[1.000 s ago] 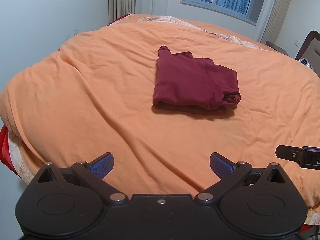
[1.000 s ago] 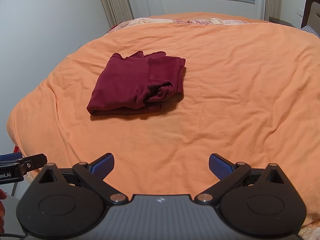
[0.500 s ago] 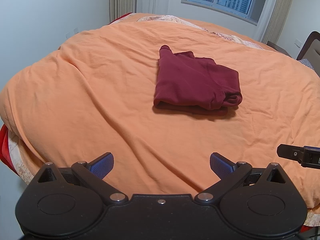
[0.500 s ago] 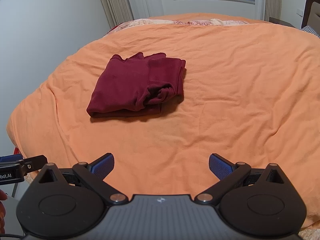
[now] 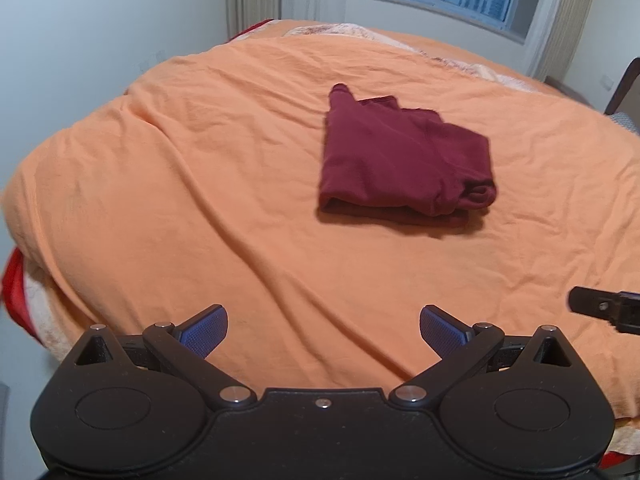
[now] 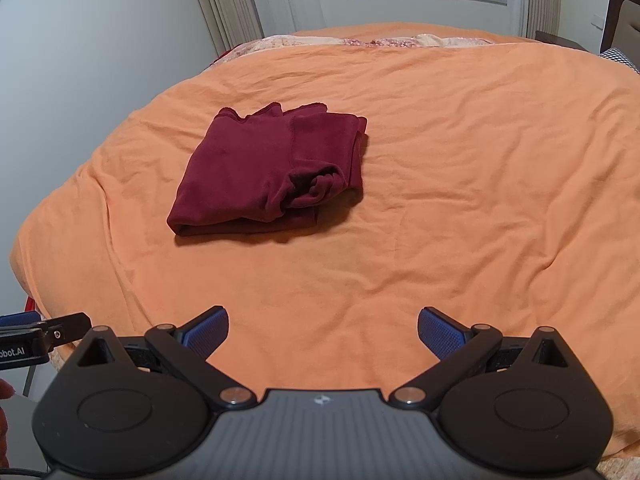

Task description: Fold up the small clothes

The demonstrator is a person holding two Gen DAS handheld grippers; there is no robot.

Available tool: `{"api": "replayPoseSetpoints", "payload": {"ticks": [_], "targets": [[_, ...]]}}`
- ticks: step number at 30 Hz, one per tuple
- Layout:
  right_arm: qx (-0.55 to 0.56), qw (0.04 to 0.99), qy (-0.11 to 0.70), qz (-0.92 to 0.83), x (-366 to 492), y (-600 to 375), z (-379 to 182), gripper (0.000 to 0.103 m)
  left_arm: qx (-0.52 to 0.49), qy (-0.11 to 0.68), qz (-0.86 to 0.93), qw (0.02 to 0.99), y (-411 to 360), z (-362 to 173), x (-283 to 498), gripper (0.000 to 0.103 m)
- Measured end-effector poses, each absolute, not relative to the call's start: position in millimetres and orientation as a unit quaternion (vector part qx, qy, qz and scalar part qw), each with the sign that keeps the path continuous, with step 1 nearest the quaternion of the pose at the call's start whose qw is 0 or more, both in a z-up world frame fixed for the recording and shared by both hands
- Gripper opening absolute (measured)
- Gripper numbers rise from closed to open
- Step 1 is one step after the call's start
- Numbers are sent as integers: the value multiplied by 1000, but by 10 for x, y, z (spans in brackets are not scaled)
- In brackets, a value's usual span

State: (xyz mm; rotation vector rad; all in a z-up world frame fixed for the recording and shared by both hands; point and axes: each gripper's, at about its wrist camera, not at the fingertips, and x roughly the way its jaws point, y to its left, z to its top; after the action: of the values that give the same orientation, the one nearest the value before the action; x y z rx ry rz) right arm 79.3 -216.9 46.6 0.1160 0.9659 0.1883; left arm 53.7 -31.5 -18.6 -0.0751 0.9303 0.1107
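A dark red garment (image 5: 404, 160) is seen folded in a compact stack on the orange duvet (image 5: 200, 200), right of centre in the left wrist view and left of centre in the right wrist view (image 6: 268, 172). Both the left gripper (image 5: 323, 332) and the right gripper (image 6: 322, 332) are held wide apart and empty, near the bottom edge, well away from the cloth. The fold is judged nearly finished. If it is to be tidied, the bunched roll at the lower right corner should be pinched lightly and tucked flat, without the layers beneath being dragged
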Motion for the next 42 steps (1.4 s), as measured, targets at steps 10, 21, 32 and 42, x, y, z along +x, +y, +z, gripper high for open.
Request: {"api": "replayPoseSetpoints", "payload": {"ticks": [10,21,32,42], "targets": [[57,879,465,87,812,-2178,450,103,-30,460,62,885,-300,-198,552,102],[59,879,466,86,822,-2179,449,103,-24,464,65,883,-305,-214,574,102],[60,879,466,86,831,-2147,441,103,-29,468,55,881,-279,-223,584,102],[61,879,466,80,823,-2120,444,103,-24,470,40,881,-266,-231,605,102]]}}
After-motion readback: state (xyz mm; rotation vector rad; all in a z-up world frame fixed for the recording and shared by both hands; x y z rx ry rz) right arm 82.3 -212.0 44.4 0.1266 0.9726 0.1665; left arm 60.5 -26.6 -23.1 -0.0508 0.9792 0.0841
